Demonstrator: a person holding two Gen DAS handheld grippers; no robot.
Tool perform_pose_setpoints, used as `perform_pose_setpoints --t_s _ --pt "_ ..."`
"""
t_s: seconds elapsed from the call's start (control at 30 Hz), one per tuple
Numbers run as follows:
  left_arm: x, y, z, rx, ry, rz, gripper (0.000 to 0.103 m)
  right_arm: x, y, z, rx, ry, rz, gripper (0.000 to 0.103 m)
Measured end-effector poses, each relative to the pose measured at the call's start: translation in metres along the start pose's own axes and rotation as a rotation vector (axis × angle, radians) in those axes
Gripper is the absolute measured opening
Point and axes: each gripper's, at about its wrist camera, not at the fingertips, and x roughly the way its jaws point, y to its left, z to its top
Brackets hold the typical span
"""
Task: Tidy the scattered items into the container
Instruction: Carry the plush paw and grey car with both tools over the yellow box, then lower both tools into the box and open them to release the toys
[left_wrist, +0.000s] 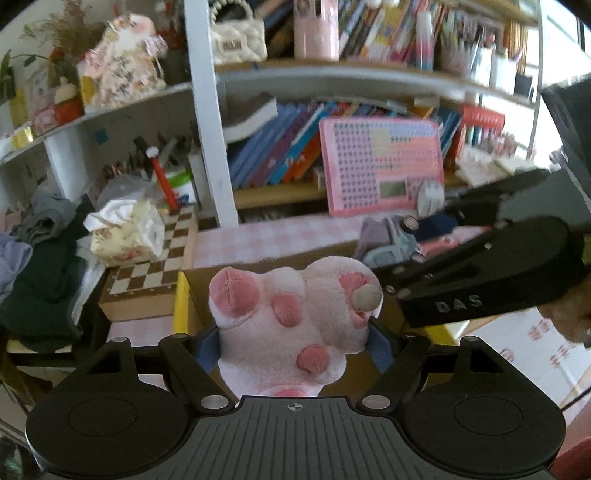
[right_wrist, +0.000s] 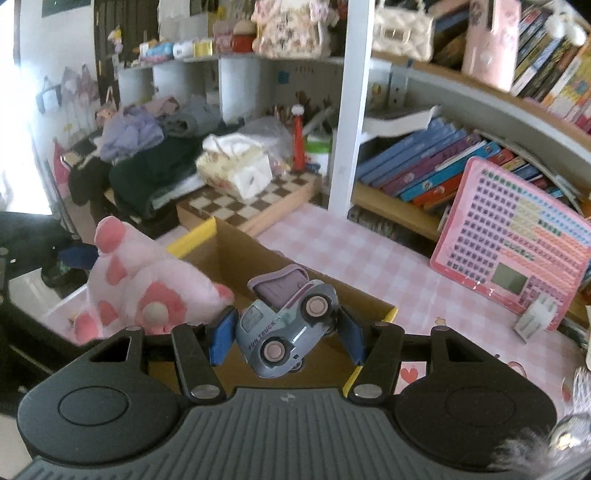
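Note:
My left gripper (left_wrist: 293, 341) is shut on a pink plush toy (left_wrist: 291, 325) with darker pink spots, held up above the near edge of a cardboard box (left_wrist: 192, 295) with yellow-taped rims. The same plush toy (right_wrist: 140, 291) shows at the left of the right wrist view. My right gripper (right_wrist: 286, 336) is shut on a small blue-grey toy truck (right_wrist: 284, 325) with pink wheels, tilted on its side over the open cardboard box (right_wrist: 236, 258). In the left wrist view the right gripper's black body (left_wrist: 491, 273) is at the right, with the toy truck (left_wrist: 391, 240) partly hidden behind it.
A pink checked tablecloth (right_wrist: 354, 254) covers the desk. A pink toy keyboard board (right_wrist: 517, 243) leans on the bookshelf at right. Left of the box a chessboard (right_wrist: 251, 199) carries a tissue pack (right_wrist: 236, 166). Behind it lie piled clothes (right_wrist: 147, 166). A white post (right_wrist: 347, 110) stands behind the box.

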Motion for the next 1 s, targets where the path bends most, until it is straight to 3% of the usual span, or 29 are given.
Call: perform_pose_setpoints --t_s 0.3,0.57,0.87,1.0 --pt "0.05 -0.006 0.001 0.017 0.142 0.054 0.08 0.065 -0.018 -0.004 -0.076 0.132 0.063 0.057" --pt "0.089 -0.012 -0.003 0.032 0.253 0.085 0.08 0.106 -0.013 -0.012 -0.273 0.251 0.089 0.057" --pt "0.119 -0.018 -0.005 0.067 0.354 0.132 0.081 0.129 0.001 -0.009 -0.51 0.29 0.086 0.057" --pt "0.121 -0.02 -0.006 0.082 0.371 0.134 0.082 0.134 0.004 -0.008 -0.524 0.305 0.105 0.057"
